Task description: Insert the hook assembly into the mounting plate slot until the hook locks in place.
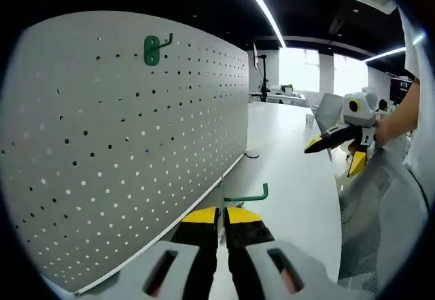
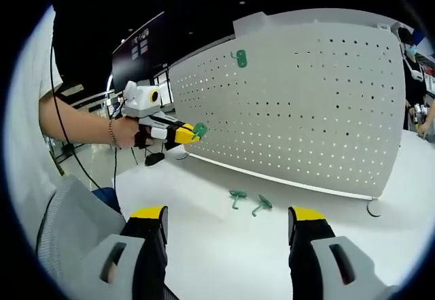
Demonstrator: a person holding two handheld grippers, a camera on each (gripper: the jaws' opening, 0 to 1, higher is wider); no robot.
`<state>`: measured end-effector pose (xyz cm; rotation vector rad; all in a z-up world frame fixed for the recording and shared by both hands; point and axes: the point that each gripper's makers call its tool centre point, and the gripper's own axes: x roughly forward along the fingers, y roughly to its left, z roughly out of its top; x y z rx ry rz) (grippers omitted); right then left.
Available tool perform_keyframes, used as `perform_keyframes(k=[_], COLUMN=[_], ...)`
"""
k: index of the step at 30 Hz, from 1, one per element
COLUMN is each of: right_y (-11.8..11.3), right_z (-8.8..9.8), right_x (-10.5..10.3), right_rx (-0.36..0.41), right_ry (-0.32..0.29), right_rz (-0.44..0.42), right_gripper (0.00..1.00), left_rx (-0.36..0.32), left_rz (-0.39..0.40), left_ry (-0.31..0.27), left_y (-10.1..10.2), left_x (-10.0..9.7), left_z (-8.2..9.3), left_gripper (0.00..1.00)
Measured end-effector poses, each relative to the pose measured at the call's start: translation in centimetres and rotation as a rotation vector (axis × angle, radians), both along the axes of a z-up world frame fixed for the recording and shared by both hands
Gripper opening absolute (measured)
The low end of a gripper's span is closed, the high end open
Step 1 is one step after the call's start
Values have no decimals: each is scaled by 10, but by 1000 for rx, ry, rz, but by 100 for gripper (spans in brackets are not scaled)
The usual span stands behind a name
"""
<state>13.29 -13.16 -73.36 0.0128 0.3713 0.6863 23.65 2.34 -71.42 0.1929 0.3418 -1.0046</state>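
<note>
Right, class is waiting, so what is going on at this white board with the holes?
A person holds a gripper in each hand at a pegboard standing on a white table. The left gripper is shut on a green hook, held near the board. One green hook already hangs high up. Two spare hooks lie on the table. The right gripper is open and empty.

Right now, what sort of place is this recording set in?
Probably an office or lab: a white table with a pegboard, ceiling strip lights, and more desks by the windows.
</note>
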Motion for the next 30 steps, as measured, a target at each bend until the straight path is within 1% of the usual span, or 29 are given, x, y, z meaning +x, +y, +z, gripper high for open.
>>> perform_keyframes(k=[3,6,9,13,16,19,22,27,30], right_y=[0,1,3,7,9,9,11,13,13], right_z=[2,3,5,8,7,8,10,13,13], right_x=[0,1,0,-1,-3,-3,-4,-3,-3], right_rx=[4,13,26,42,48,52,62,68,78], right_ry=[-5,-9,-16,-23,-24,-27,-33,-37,-35], right_rz=[-3,-2,5,9,14,17,20,25,20], right_gripper=[70,70,70,70,70,70,70,70,70], left_rx=[-51,-59,-84,-137,-146,-200,-201,-263,-264], left_rz=[46,55,76,102,118,151,158,177,176], left_ry=[7,1,5,8,-4,-16,-38,-53,-66], left_y=[3,3,4,8,9,11,12,12,9], left_x=[-1,-7,-11,-18,-24,-27,-30,-31,-35], left_z=[7,8,11,16,19,28,34,49,53], left_gripper=[3,3,3,3,3,3,3,3,3])
